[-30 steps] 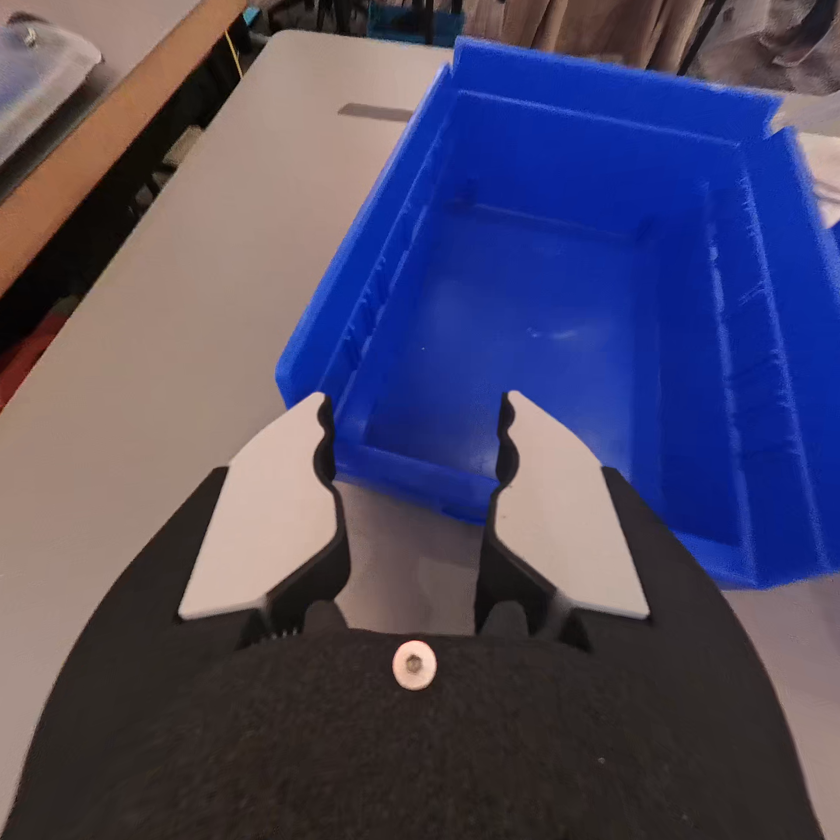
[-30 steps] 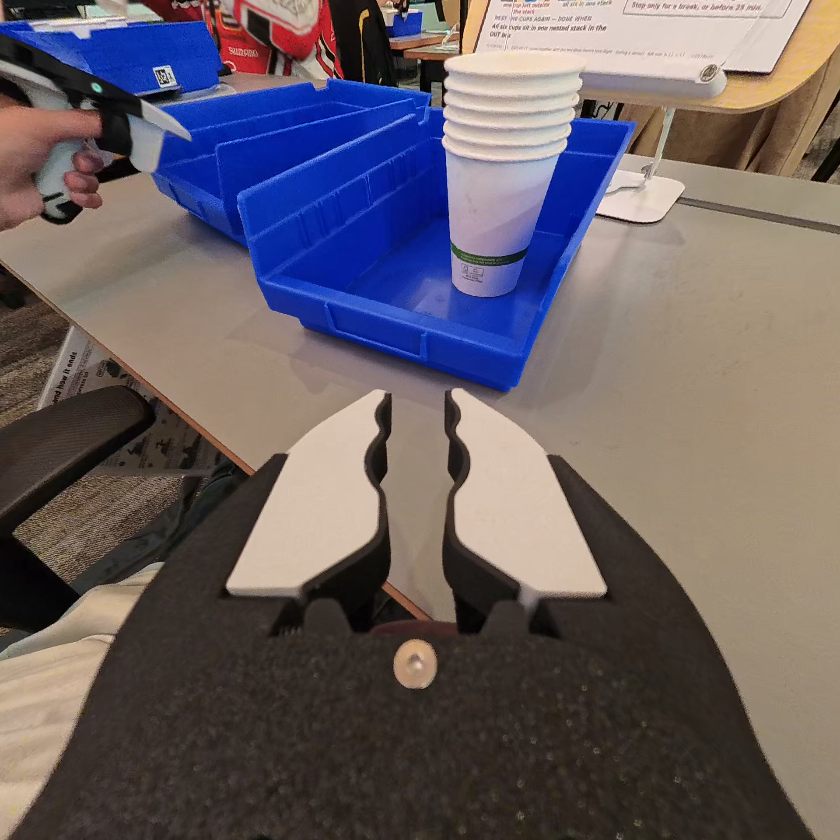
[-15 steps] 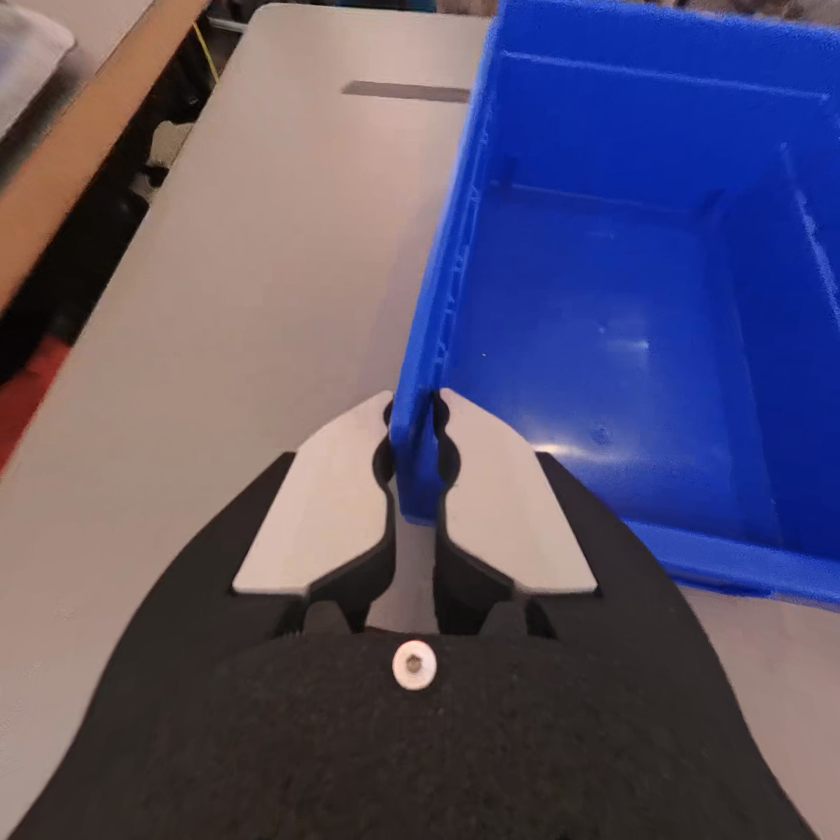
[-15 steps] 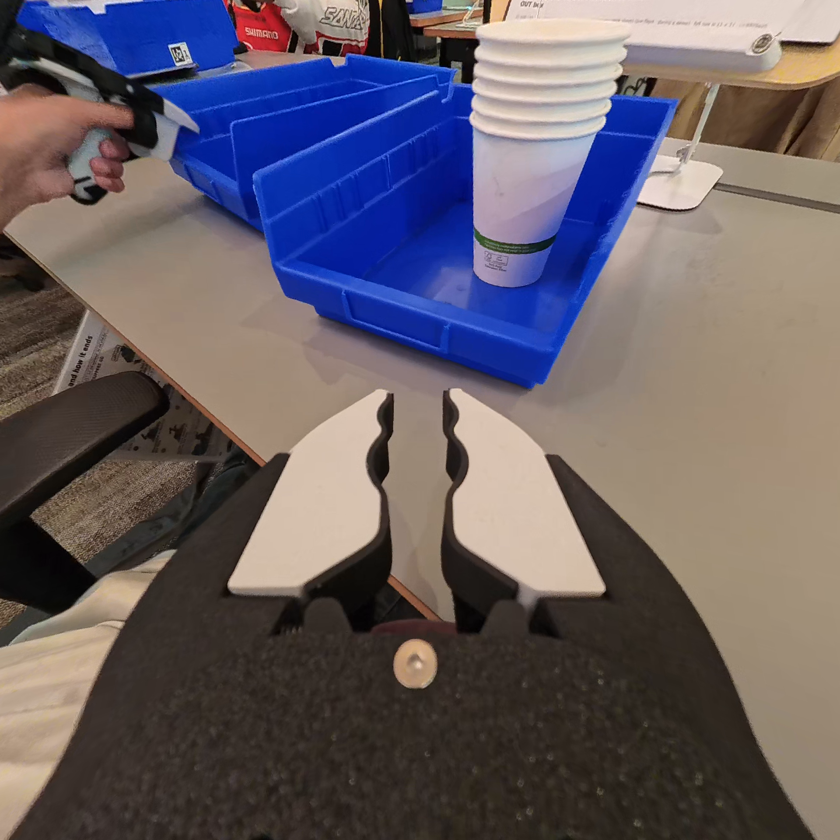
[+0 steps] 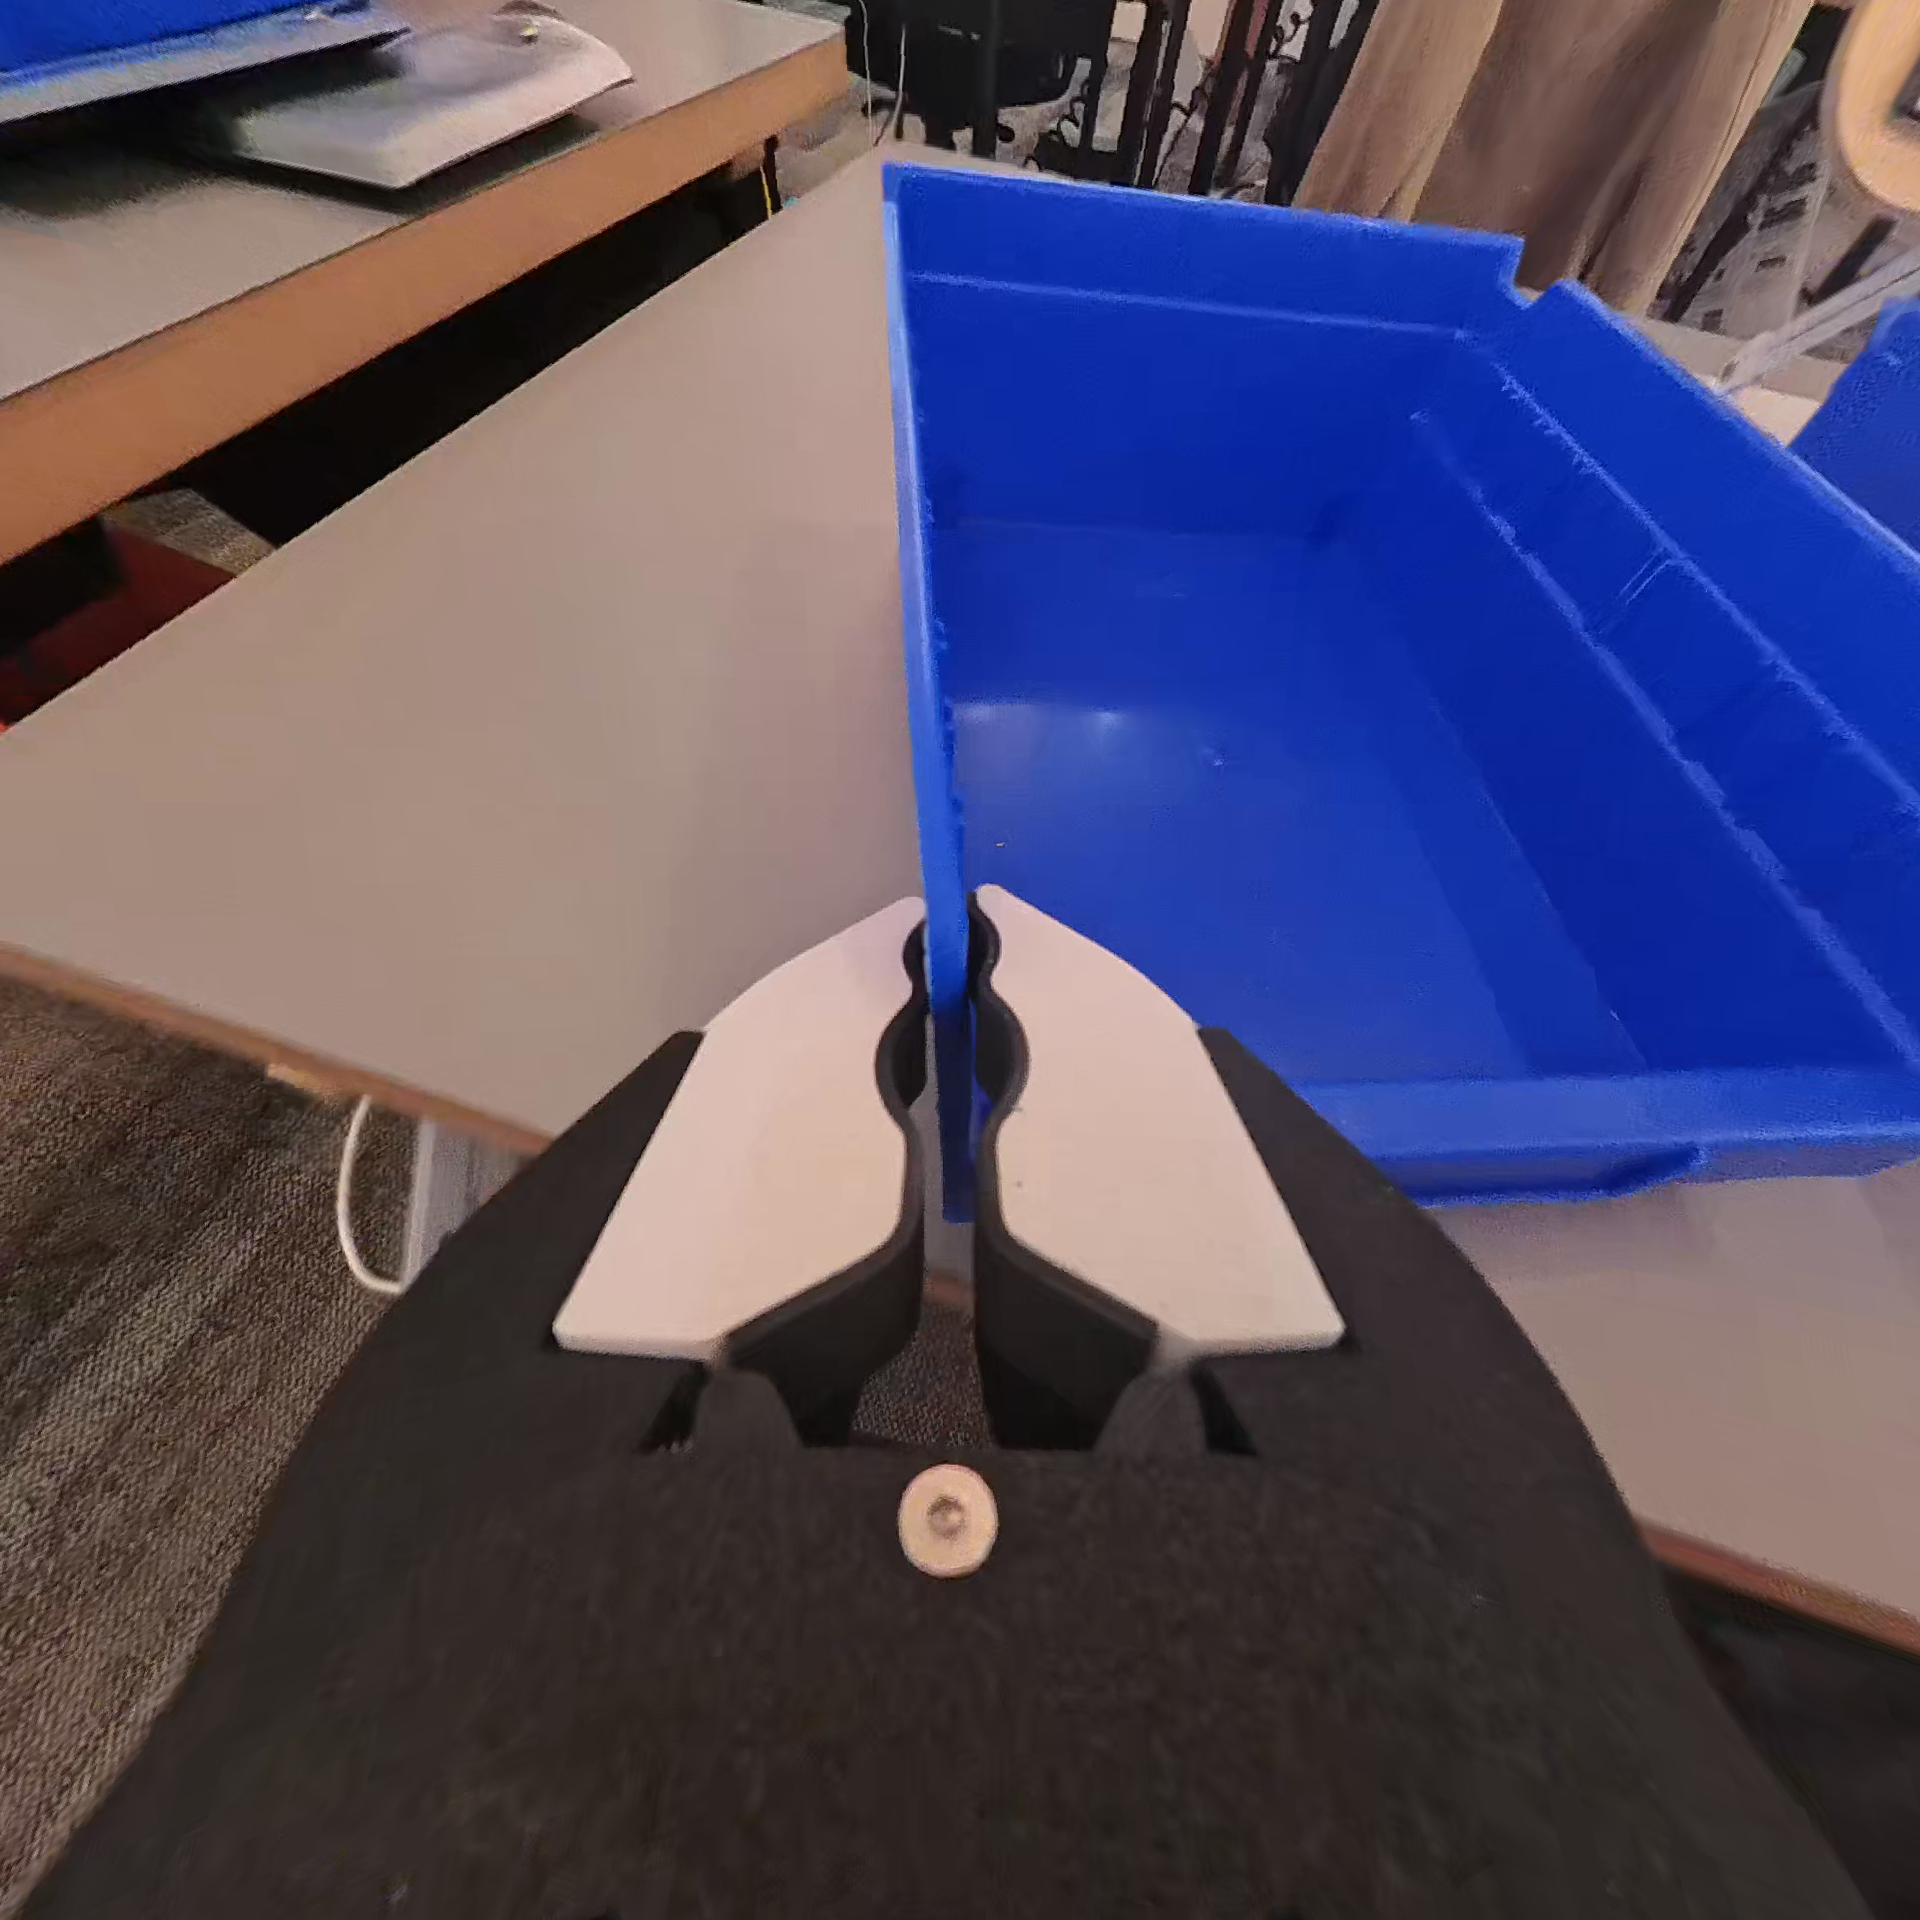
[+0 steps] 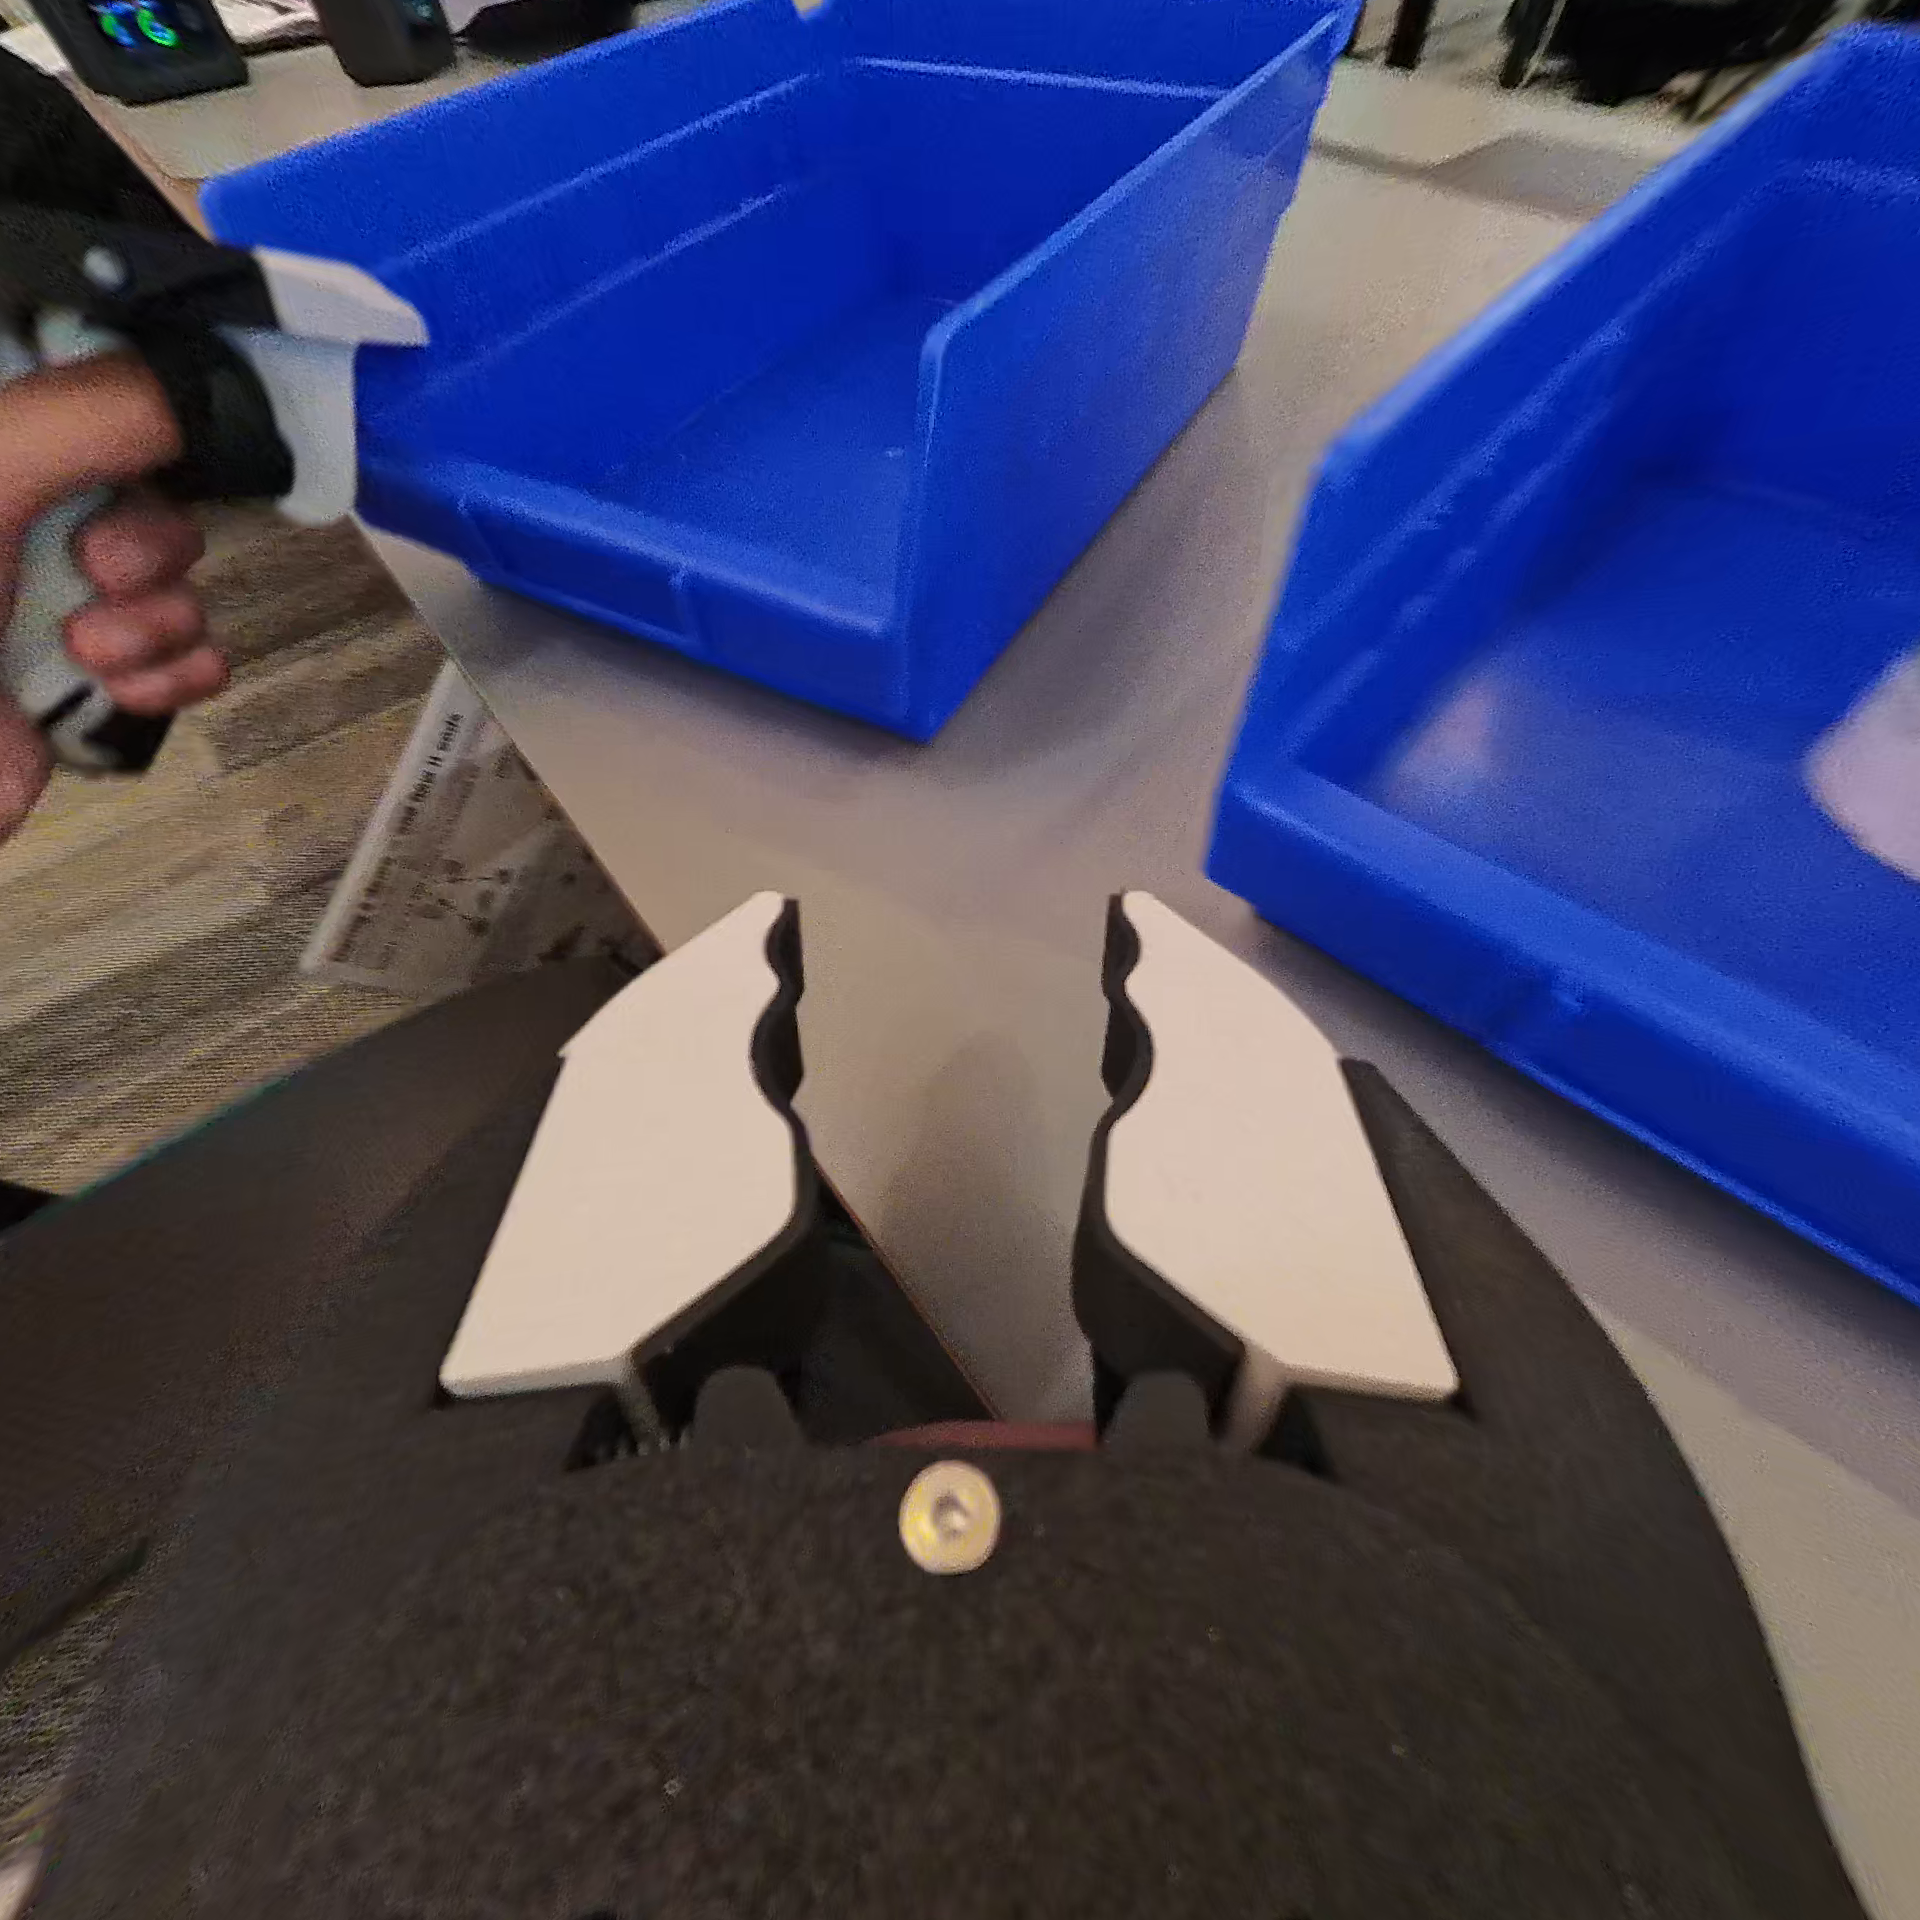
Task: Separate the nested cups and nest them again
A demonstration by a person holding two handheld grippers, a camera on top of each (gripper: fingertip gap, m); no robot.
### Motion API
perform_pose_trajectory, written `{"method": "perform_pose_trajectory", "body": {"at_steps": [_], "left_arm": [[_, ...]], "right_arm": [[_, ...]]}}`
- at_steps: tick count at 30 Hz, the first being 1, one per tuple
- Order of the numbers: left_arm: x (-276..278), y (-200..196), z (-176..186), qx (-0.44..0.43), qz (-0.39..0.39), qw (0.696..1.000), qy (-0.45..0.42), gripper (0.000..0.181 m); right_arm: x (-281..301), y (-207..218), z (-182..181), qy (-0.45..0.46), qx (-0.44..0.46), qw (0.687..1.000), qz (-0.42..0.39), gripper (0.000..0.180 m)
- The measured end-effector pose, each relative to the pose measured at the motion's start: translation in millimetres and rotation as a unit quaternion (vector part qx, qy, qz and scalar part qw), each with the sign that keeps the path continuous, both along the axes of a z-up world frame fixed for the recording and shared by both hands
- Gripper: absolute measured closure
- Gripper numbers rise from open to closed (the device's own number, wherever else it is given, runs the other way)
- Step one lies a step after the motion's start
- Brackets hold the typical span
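My left gripper [image 5: 951, 914] is shut on the left side wall of an empty blue bin [image 5: 1351, 790]; both pads press on the thin wall near its front corner. The same gripper [image 6: 312, 312] and the hand holding it show at the bin's corner [image 6: 727, 343] in the right wrist view. My right gripper [image 6: 951, 914] is open and empty over the grey table [image 6: 987, 810], between the two bins. A second blue bin [image 6: 1558, 623] lies to the right; a blurred white patch [image 6: 1870, 779] at its right edge looks like the cups' base.
The table's front edge [image 6: 499, 727] runs close on the left, with floor and a printed sheet [image 6: 416, 831] below. Another table [image 5: 312, 260] stands at the back left in the left wrist view. A cable [image 5: 358, 1195] hangs below the table edge.
My left gripper moved to the bin's left wall and closed on it. My right gripper opened wide and swung left, so the cup stack left its view.
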State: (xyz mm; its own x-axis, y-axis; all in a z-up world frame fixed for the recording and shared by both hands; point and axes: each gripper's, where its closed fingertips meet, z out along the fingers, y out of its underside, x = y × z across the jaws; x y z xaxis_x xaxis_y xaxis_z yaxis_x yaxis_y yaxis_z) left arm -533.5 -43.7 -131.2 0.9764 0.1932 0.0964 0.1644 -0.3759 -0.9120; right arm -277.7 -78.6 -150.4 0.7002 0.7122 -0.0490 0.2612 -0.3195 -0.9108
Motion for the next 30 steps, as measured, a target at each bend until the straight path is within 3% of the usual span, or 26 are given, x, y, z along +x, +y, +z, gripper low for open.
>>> {"method": "perform_pose_trajectory", "body": {"at_steps": [4,9,13,15,19,23,30], "left_arm": [[4.6,-31.5,0.3,-0.001,0.001,1.0,0.011,0.178],[10.7,-41.1,0.5,0.002,-0.004,1.0,0.019,0.177],[22.0,-51.0,3.8,0.028,0.005,0.999,0.035,0.177],[20.4,-58.3,11.7,0.051,0.033,0.996,0.06,0.177],[26.7,-71.5,46.7,0.11,0.055,0.987,0.107,0.176],[41.7,-82.9,96.8,0.161,0.069,0.971,0.163,0.176],[107.8,-78.6,168.4,0.227,0.019,0.956,0.186,0.175]], "right_arm": [[-32.8,15.3,15.7,0.039,0.003,0.999,0.0,0.12],[-61.4,35.9,24.9,0.039,0.002,0.999,-0.006,0.124],[-71.4,54.0,18.5,0.016,-0.008,0.999,-0.046,0.147],[-66.5,60.3,26.6,0.014,0.013,0.997,-0.074,0.173],[-65.1,61.4,48.2,0.032,0.048,0.995,-0.085,0.175],[-53.8,58.6,94.3,0.063,0.098,0.989,-0.093,0.175],[25.4,51.8,184.9,0.093,0.162,0.972,-0.14,0.176]]}}
